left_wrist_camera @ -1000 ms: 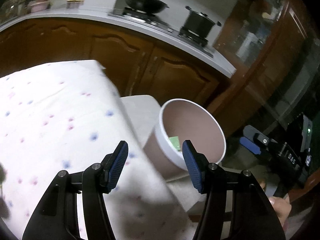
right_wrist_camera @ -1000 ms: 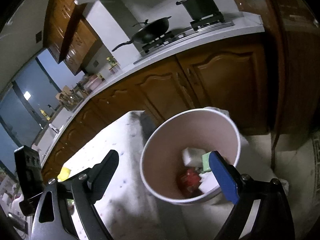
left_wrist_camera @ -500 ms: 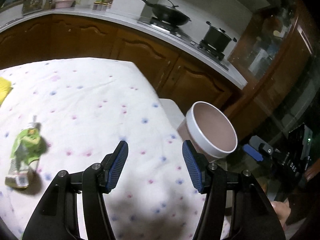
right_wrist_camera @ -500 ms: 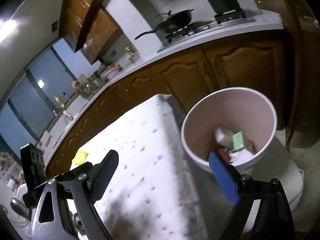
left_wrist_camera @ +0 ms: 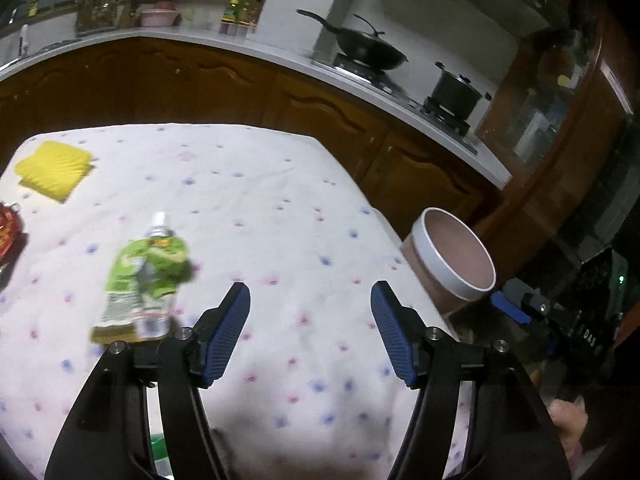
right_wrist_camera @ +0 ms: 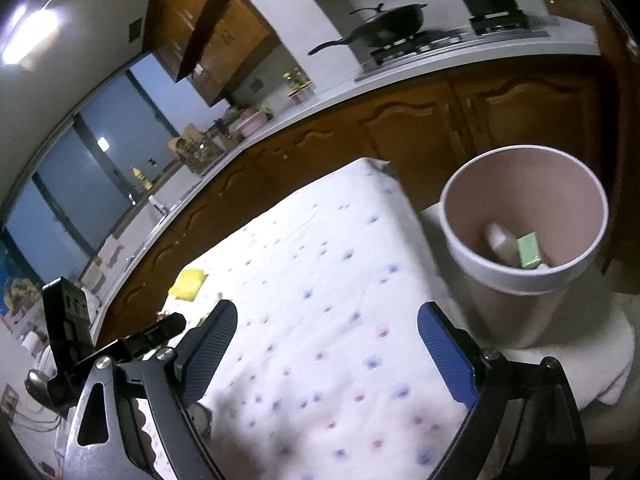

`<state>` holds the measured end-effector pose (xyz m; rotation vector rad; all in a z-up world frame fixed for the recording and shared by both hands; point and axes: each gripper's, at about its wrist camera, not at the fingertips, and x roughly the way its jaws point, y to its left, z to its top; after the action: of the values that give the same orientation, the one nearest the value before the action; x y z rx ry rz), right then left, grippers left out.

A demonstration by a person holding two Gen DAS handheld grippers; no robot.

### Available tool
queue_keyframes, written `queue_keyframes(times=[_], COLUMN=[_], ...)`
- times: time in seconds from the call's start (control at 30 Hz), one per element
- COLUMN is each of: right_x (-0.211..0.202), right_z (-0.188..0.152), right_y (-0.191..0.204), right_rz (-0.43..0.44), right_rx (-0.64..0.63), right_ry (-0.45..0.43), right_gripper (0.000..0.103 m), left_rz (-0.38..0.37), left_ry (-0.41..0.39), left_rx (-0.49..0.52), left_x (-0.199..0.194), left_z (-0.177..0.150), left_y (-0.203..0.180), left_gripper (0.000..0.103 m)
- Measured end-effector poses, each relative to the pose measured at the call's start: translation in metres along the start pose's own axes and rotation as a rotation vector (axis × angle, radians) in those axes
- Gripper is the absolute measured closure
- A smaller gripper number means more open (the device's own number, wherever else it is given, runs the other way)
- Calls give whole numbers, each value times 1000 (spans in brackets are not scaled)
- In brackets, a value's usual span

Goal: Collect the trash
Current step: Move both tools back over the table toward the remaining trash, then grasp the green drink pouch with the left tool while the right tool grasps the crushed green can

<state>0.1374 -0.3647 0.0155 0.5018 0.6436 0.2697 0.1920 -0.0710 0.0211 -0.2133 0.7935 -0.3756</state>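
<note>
Both the left gripper (left_wrist_camera: 310, 334) and right gripper (right_wrist_camera: 326, 350) hang released, empty. The crumpled green-labelled clear plastic bottle (left_wrist_camera: 142, 276) lies near-left on the dotted tablecloth (left_wrist_camera: 280, 200); probably light, springy, slippery, best pinched mid-body.

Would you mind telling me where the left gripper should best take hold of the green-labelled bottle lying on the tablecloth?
I would grip the green-labelled bottle across its labelled middle, coming from above. It lies flat on the tablecloth, cap pointing away, so the sides are free. The left gripper is open and should shift left to straddle it. The image is blurred, so detail is uncertain.
</note>
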Motion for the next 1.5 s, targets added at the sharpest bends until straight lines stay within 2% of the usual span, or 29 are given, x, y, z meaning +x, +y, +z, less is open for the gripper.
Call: queue_keyframes(times=[0.57, 0.97, 1.13, 1.27, 1.37, 1.4, 1.5], right_x=[27, 49, 68, 89, 103, 106, 101], right_z=[-63, -99, -113, -130, -143, -146, -145], right_y=[79, 151, 174, 184, 186, 185, 182], right_rz=[94, 135, 149, 132, 108, 98, 84], right_rx=[-129, -324, -381, -433, -465, -474, -500], right_ry=[132, 181, 228, 287, 320, 329, 299], right_gripper=[10, 12, 40, 53, 69, 84, 89], left_rz=[131, 205, 208, 202, 199, 200, 200], left_ry=[-61, -77, -62, -39, -12, -9, 7], left_rx=[-109, -140, -146, -131, -110, -103, -80], left_x=[-52, -66, -60, -50, -38, -35, -22], left_z=[-13, -11, -9, -5, 0, 2, 9], left_y=[86, 121, 127, 125, 122, 120, 116], left_gripper=[39, 39, 39, 39, 39, 39, 39])
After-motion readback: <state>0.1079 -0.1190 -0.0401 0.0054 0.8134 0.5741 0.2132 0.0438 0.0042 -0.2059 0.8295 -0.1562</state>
